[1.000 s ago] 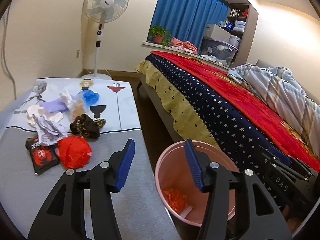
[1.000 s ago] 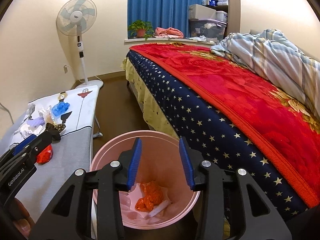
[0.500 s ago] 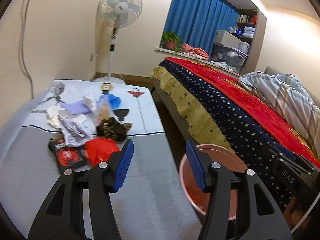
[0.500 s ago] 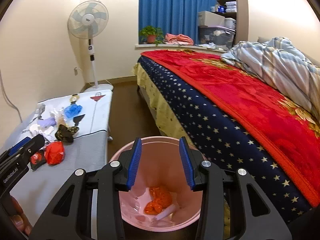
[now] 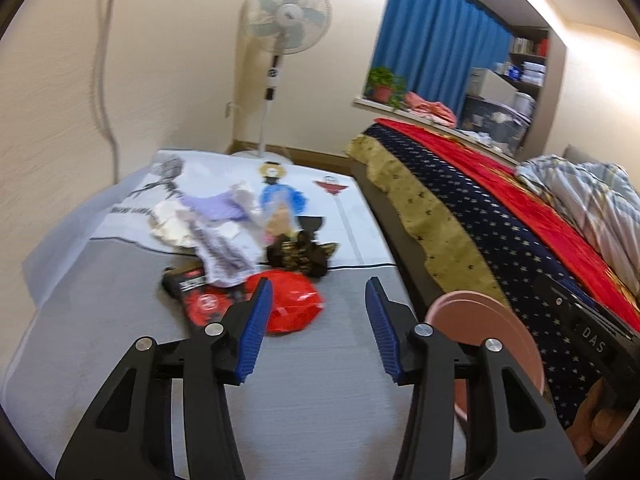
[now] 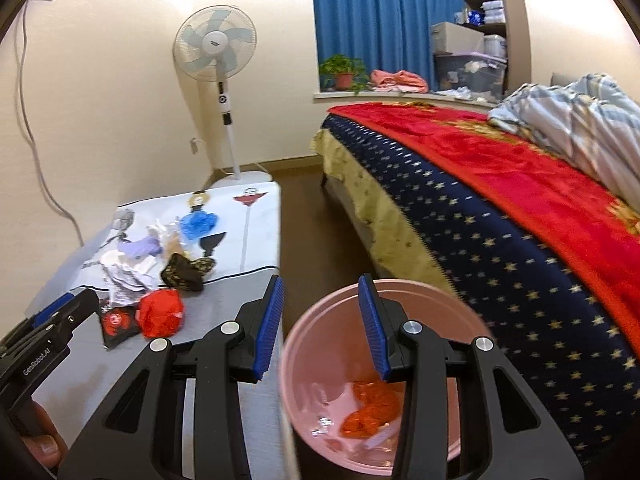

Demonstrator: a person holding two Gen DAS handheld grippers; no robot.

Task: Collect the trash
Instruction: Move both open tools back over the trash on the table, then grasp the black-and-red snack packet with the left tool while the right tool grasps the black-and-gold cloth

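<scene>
A home bedroom: a bed (image 6: 500, 184) under a red starred blanket, blue curtains (image 6: 368, 20) behind it, a standing fan (image 6: 214, 48) nearby.

From my left gripper (image 5: 318, 328), open and empty, bare grey table (image 5: 320, 400) runs straight ahead to the red bag (image 5: 294, 306). Behind it the trash pile (image 5: 236, 232) crowds the table's middle, wrappers touching and overlapping. The table's right strip stays free. The pink bin (image 6: 384, 380) stands just beside the table edge, mouth unobstructed under my open right gripper (image 6: 322, 328). The bed (image 6: 500, 220) walls off the right, leaving a floor aisle between.
</scene>
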